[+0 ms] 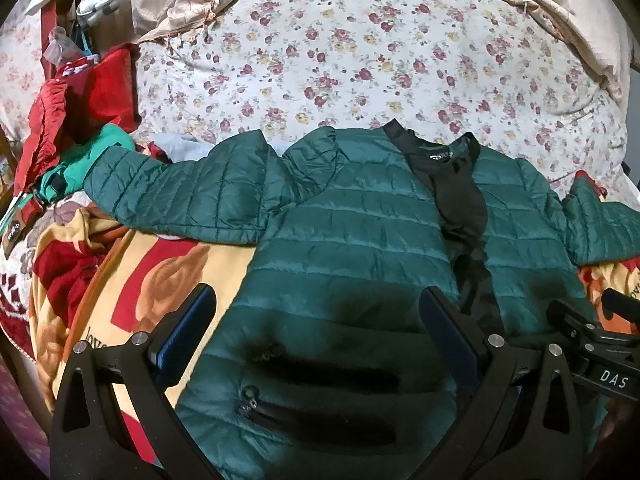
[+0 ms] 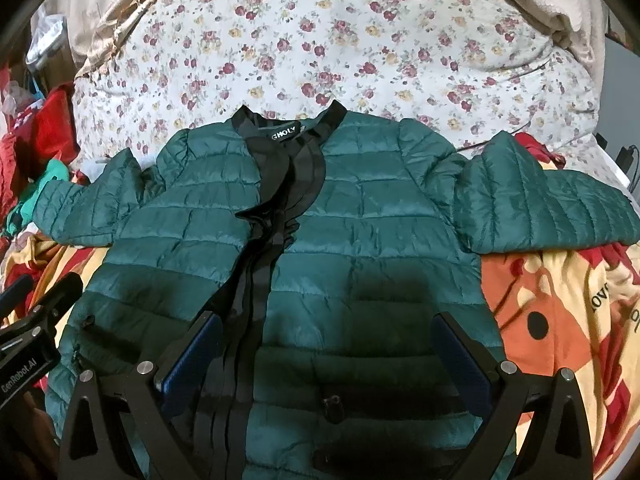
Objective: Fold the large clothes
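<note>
Nearest the cameras, the left tool (image 1: 316,328) hovers with its two blue-padded fingers spread wide apart, gripping nothing, above the lower left front of a dark green quilted puffer jacket (image 1: 344,236), over two zipped pockets. The right tool (image 2: 328,356) hangs likewise, fingers apart and empty, above the jacket's lower right front beside the black zipper placket (image 2: 256,280). The jacket lies front-up and flat on a yellow, red and orange printed blanket (image 2: 560,320), both sleeves stretched out sideways, collar pointing away. Left of it sits a heap of red and teal clothes (image 1: 60,128). Beyond the collar lies a white floral quilt (image 1: 360,48), with a beige fringed cloth (image 2: 560,4) at its far edge.
</note>
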